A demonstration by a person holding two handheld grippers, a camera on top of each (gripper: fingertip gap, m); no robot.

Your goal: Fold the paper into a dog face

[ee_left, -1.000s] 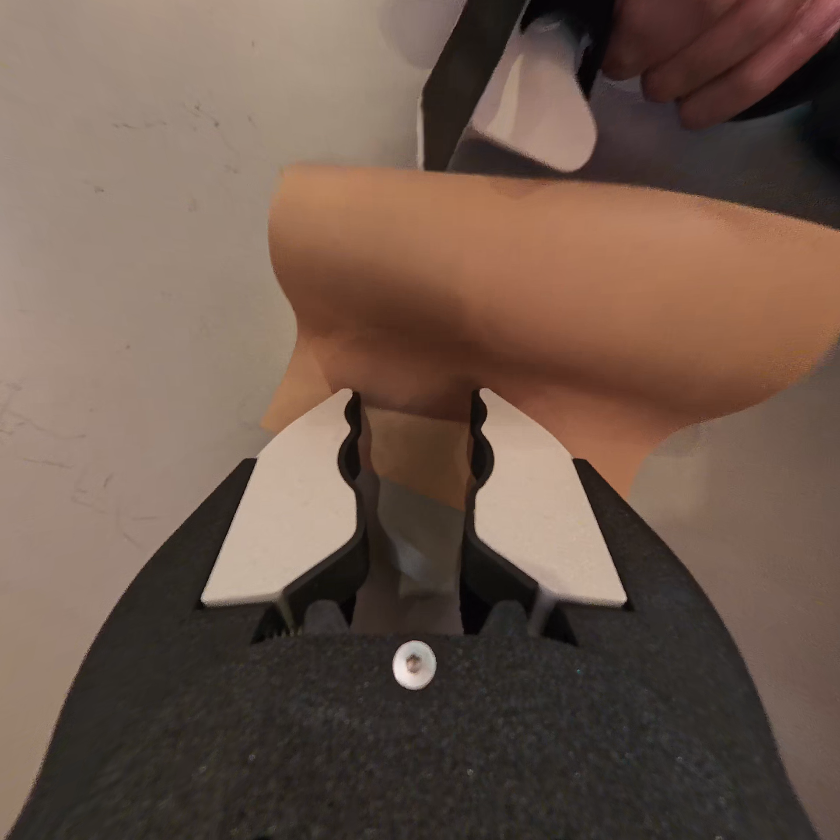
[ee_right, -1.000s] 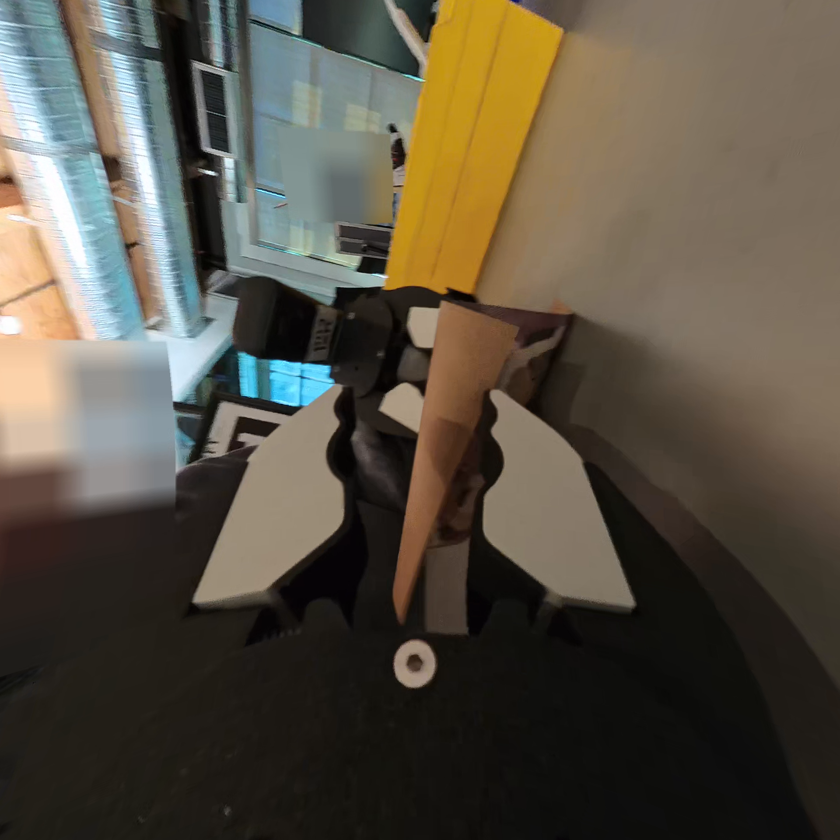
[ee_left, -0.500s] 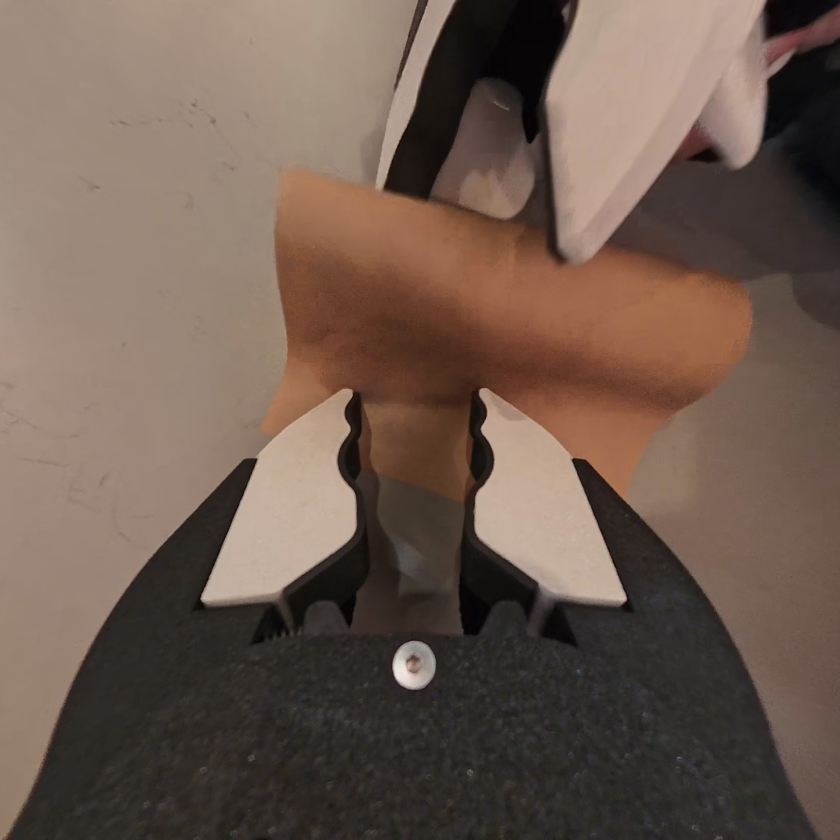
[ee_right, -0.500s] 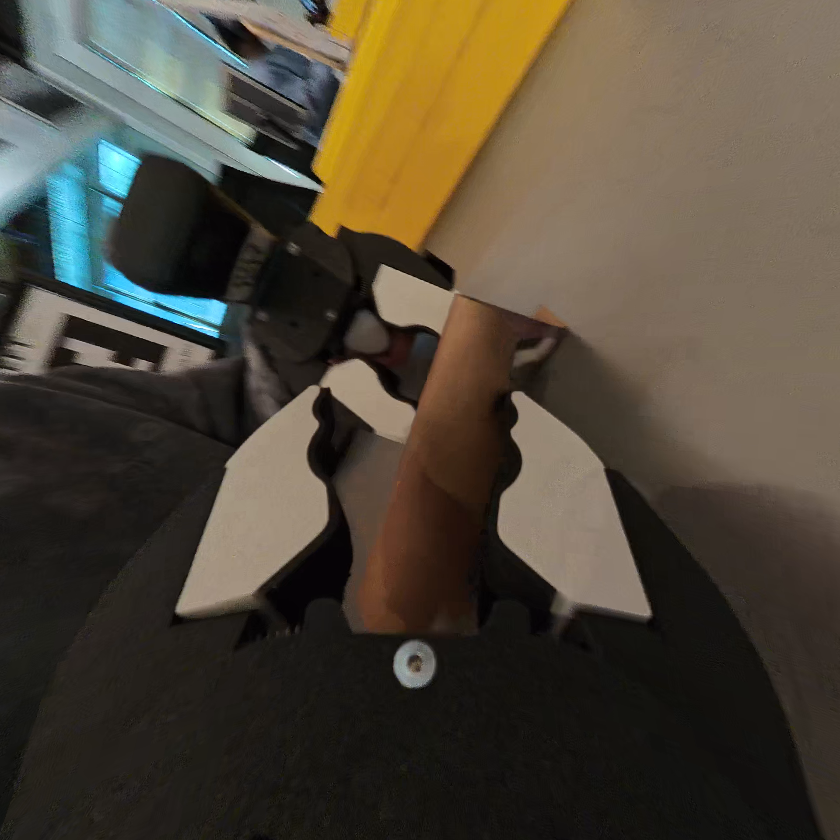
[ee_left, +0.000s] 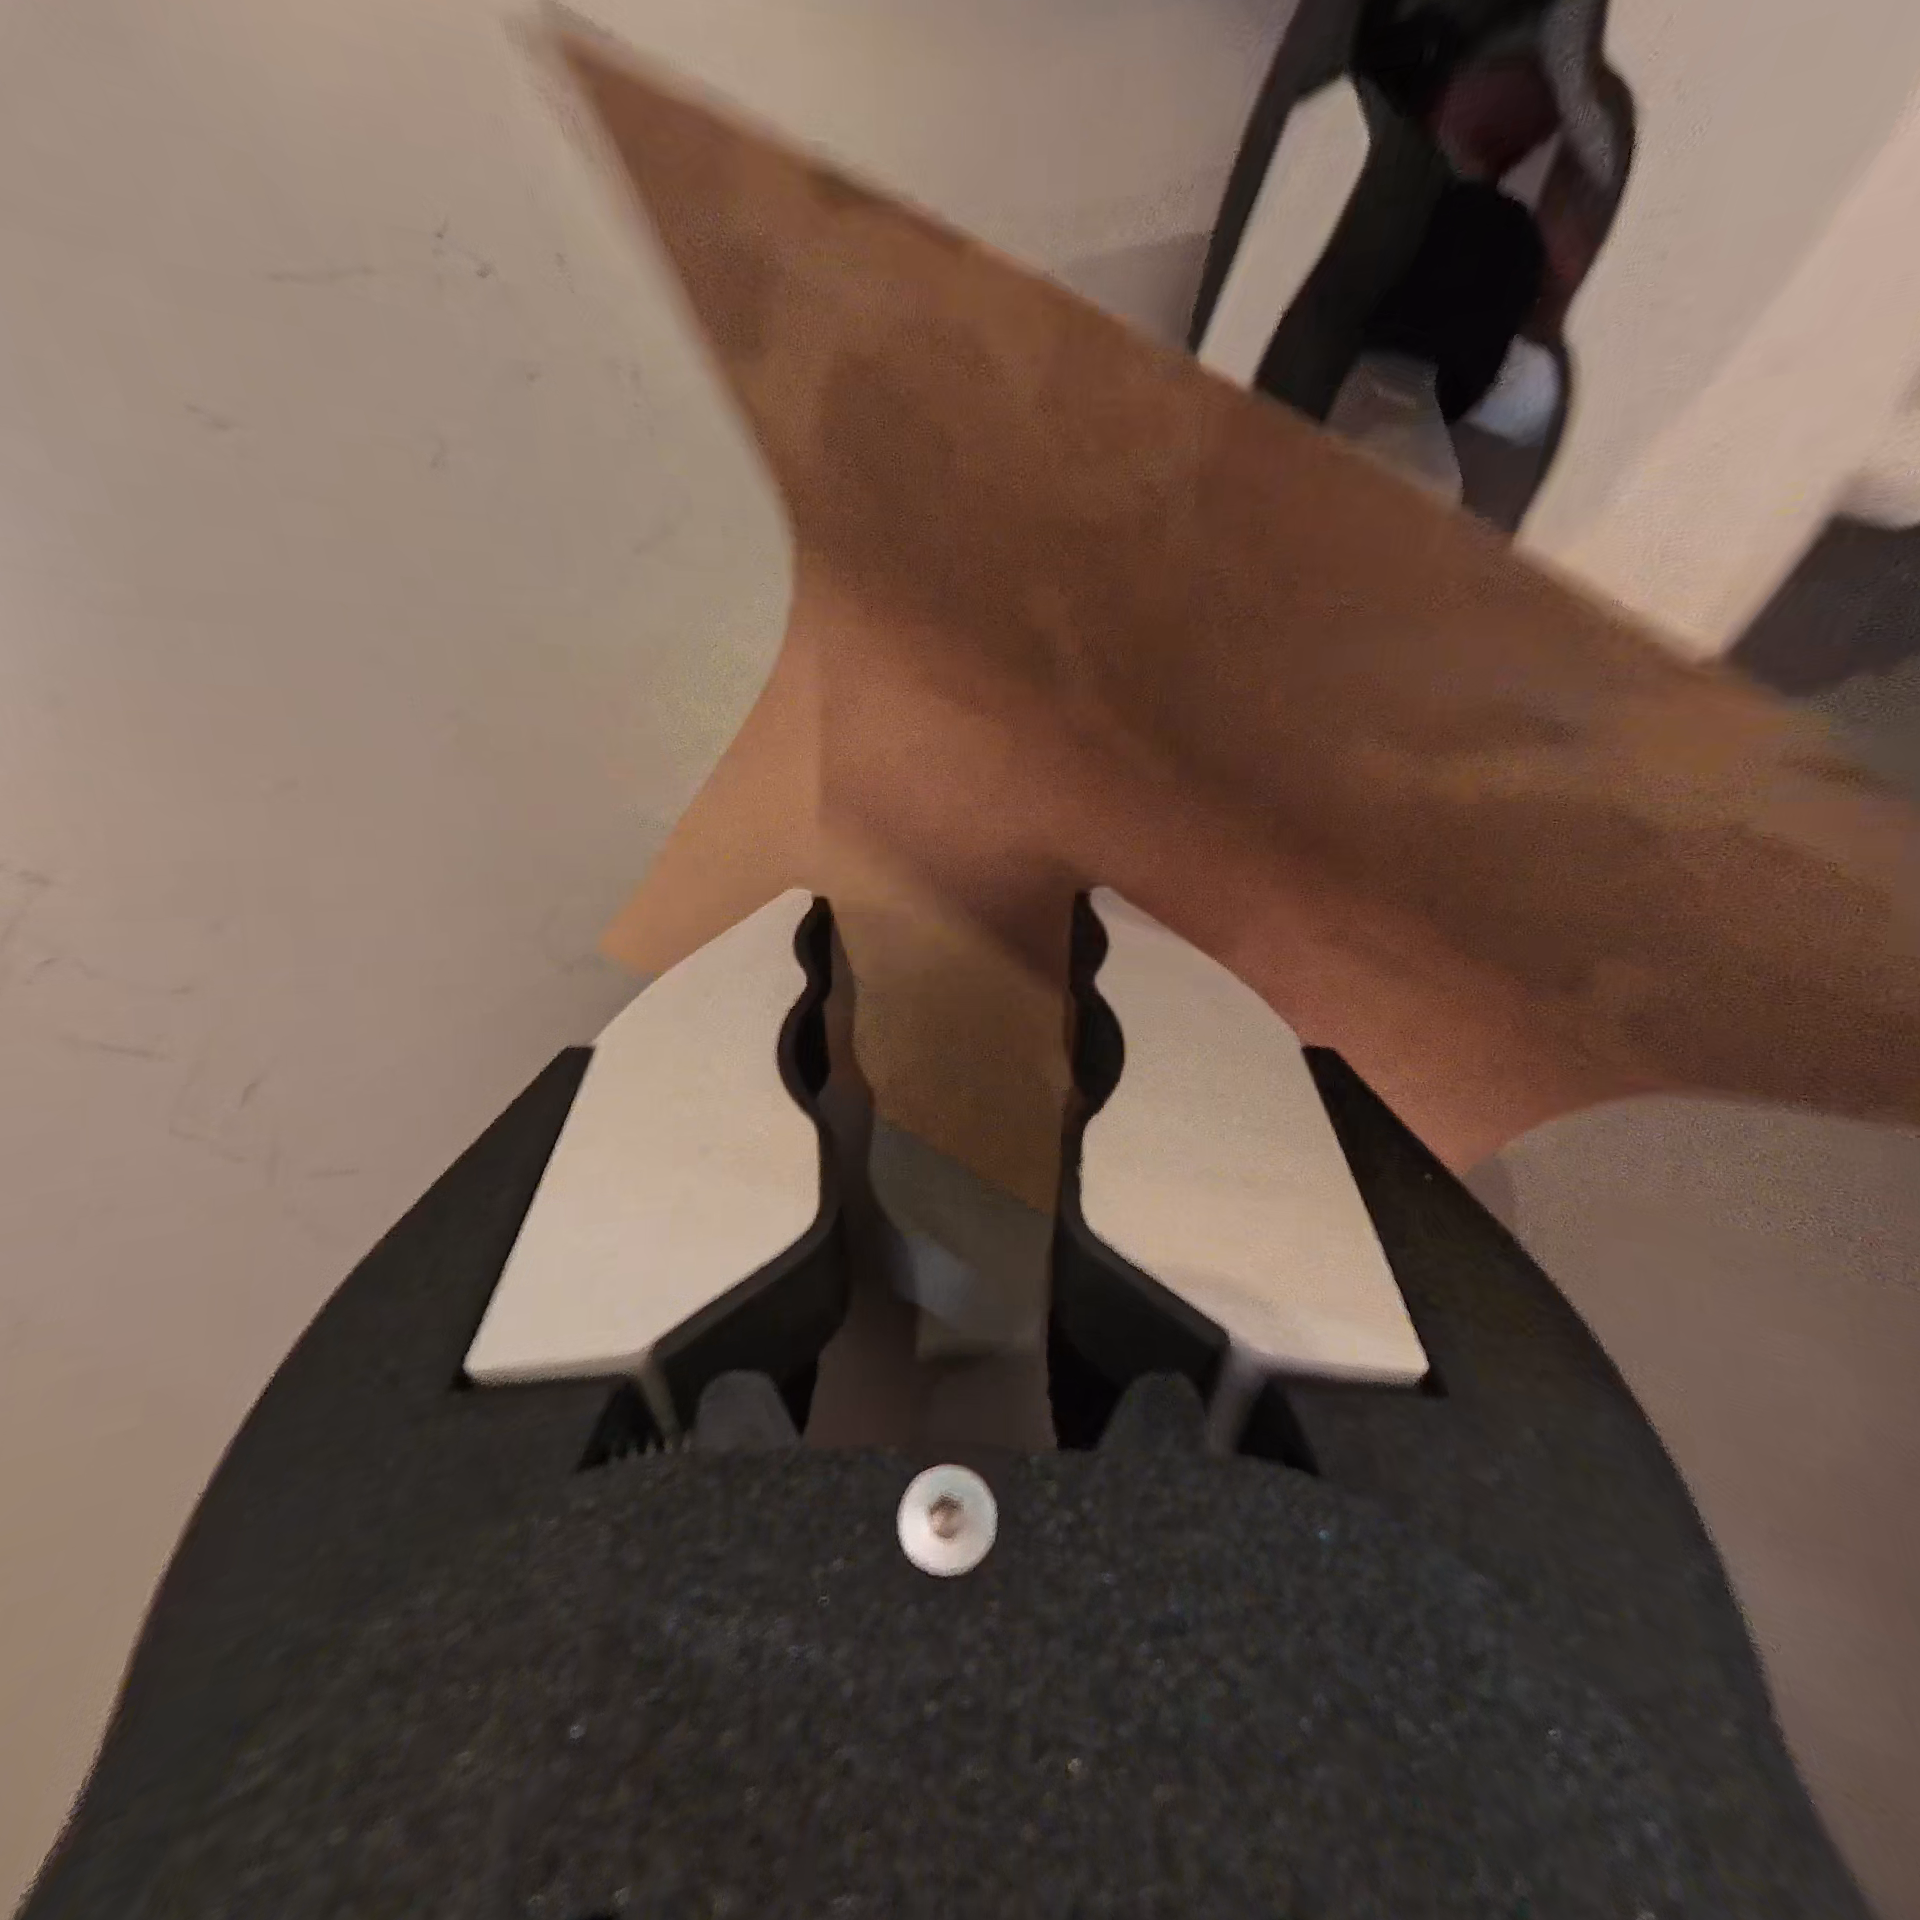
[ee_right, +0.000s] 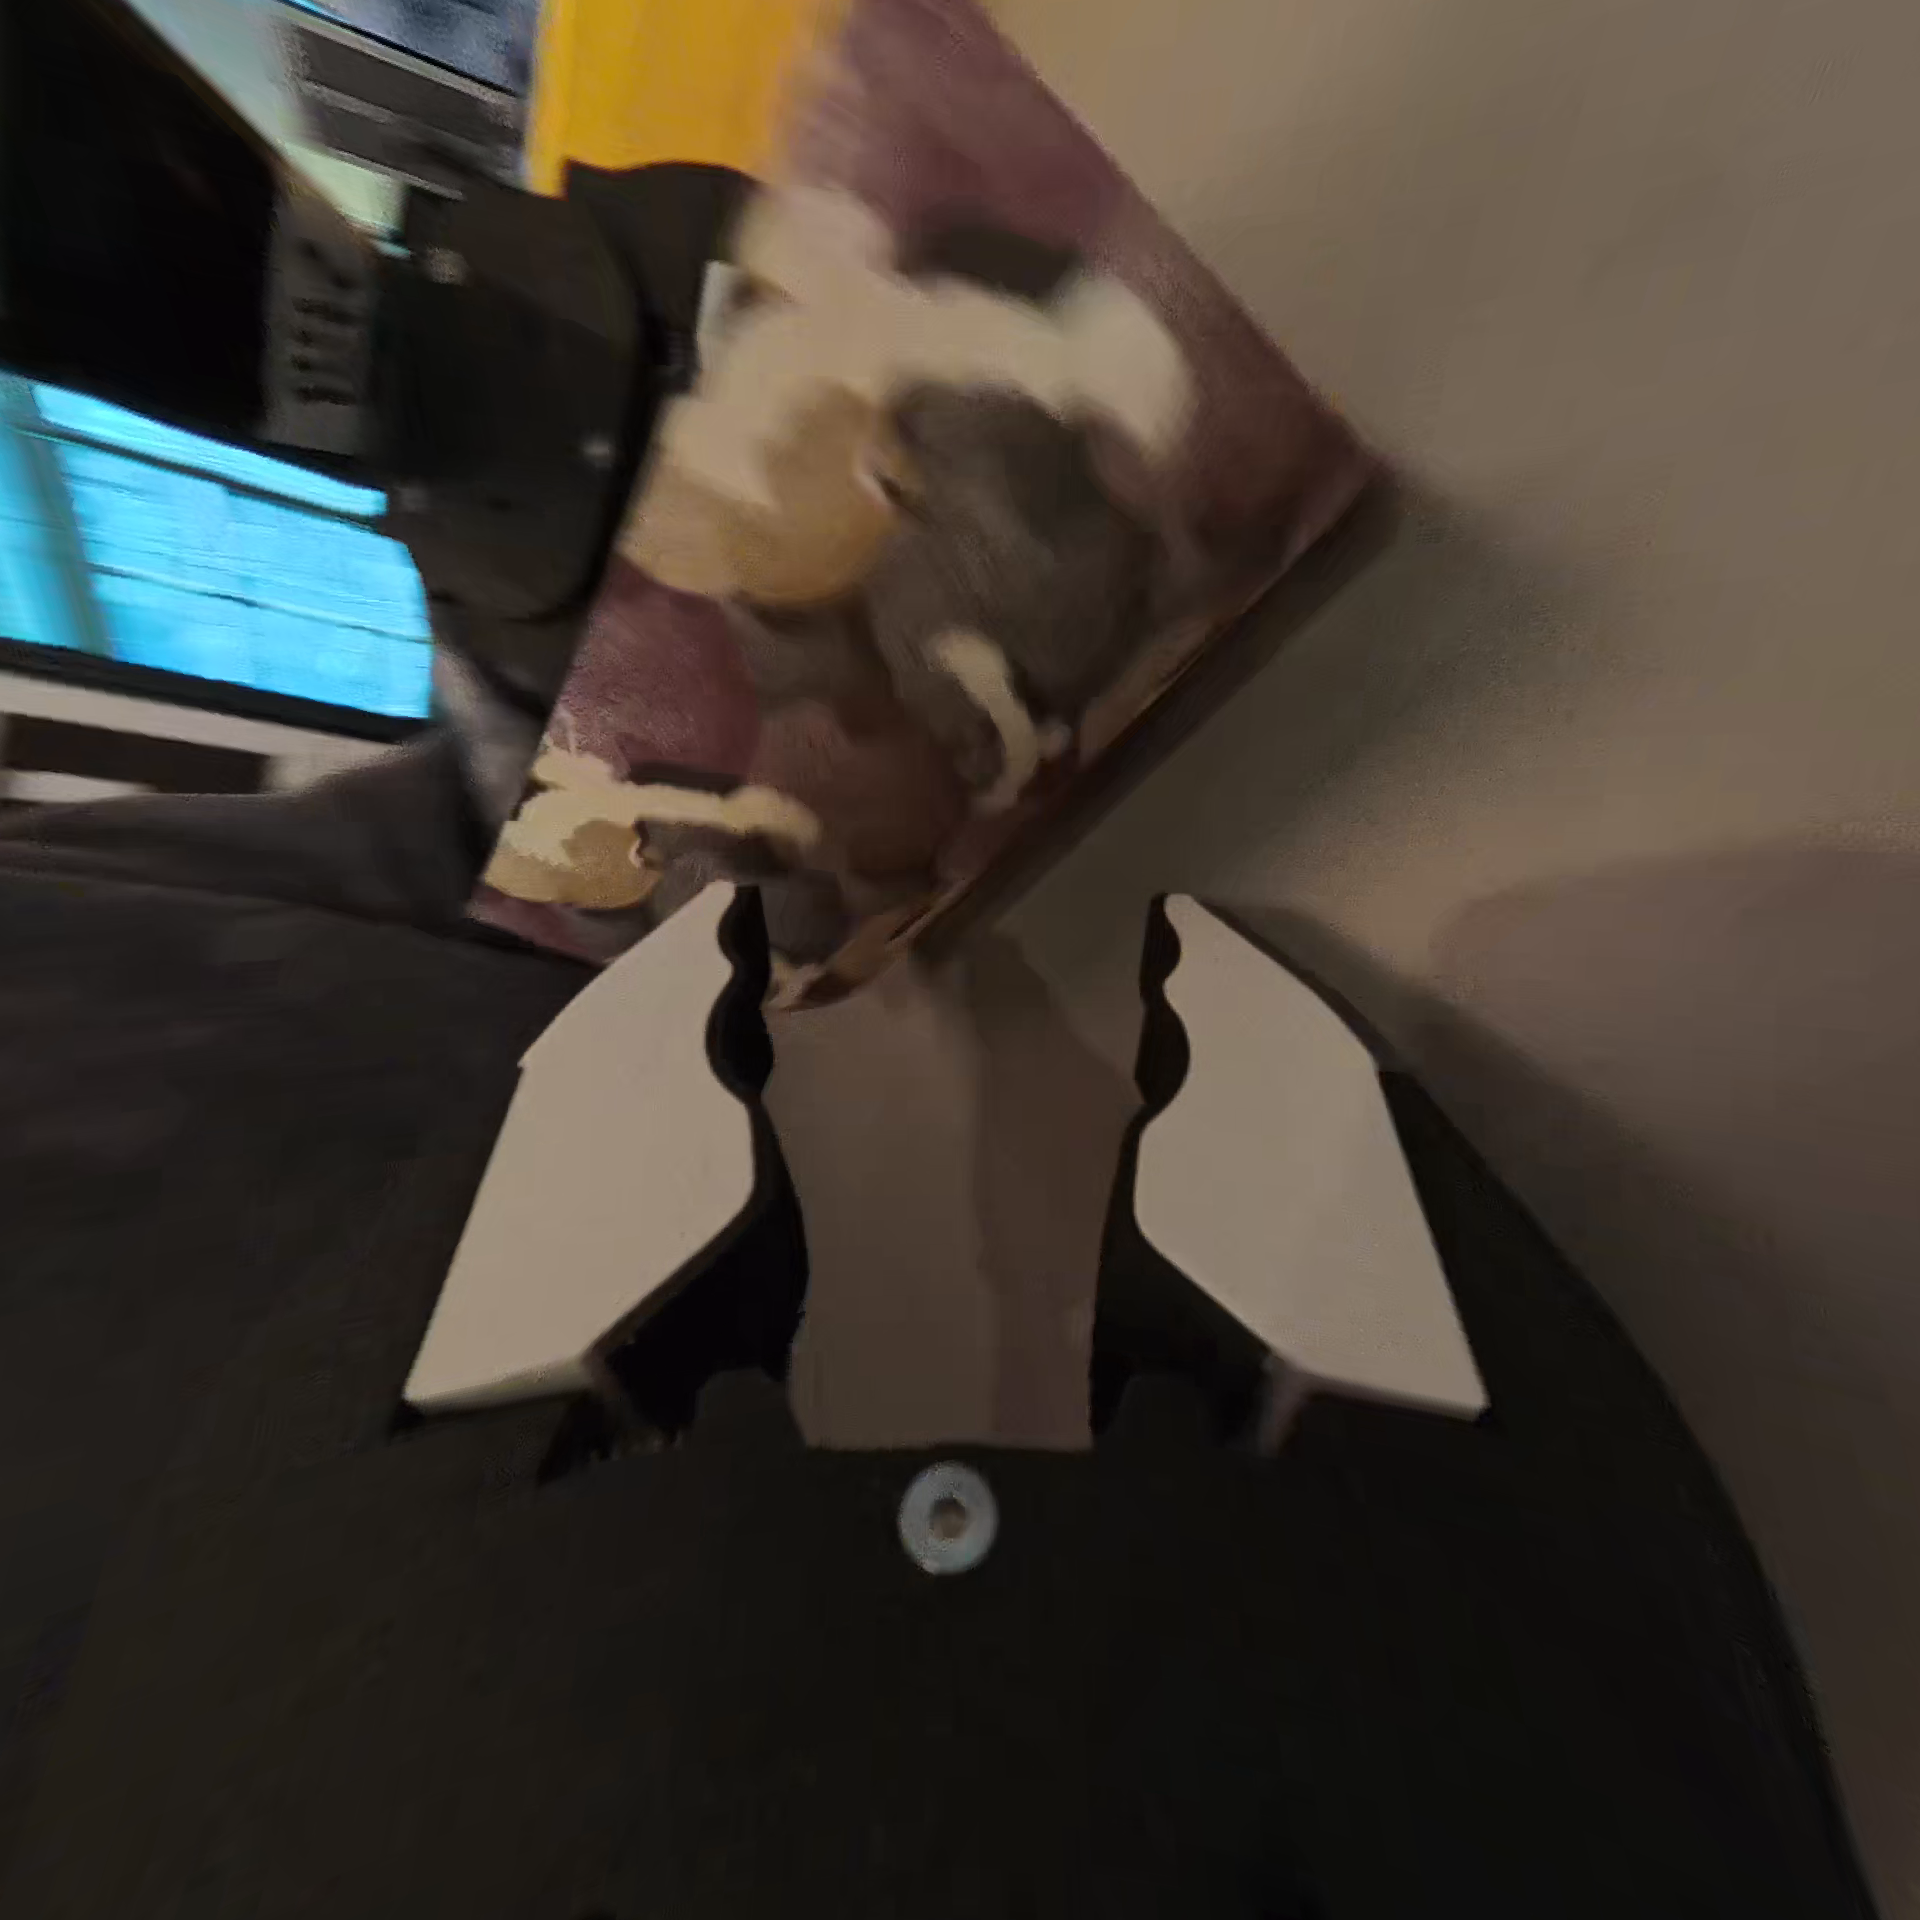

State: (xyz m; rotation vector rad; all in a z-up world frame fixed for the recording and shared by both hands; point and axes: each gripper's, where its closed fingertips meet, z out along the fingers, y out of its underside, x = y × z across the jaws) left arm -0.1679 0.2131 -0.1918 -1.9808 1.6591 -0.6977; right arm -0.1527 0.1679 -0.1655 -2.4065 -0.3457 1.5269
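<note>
The paper (ee_left: 1143, 582) is plain brown on one side and purple with a printed picture on the other (ee_right: 935, 520). In the left wrist view its lower part lies on the beige table (ee_left: 312, 520) under my left gripper (ee_left: 948, 904), whose fingers stand apart over it. A large blurred flap rises up and to the right. My right gripper (ee_right: 956, 914) is open and empty. The paper's near corner sits just ahead of its left fingertip. The left gripper's black body (ee_right: 499, 416) shows behind the sheet. The right gripper does not show in the left wrist view.
A yellow block (ee_right: 644, 83) and a blue-lit screen (ee_right: 208, 561) stand beyond the table. Dark cloth (ee_right: 208, 1039) fills the left of the right wrist view. A dark frame (ee_left: 1455, 208) stands past the table's far edge.
The right gripper has opened wider and let go of the paper, then drawn back. The freed flap has swung up and now shows its printed side. The left gripper has stayed put.
</note>
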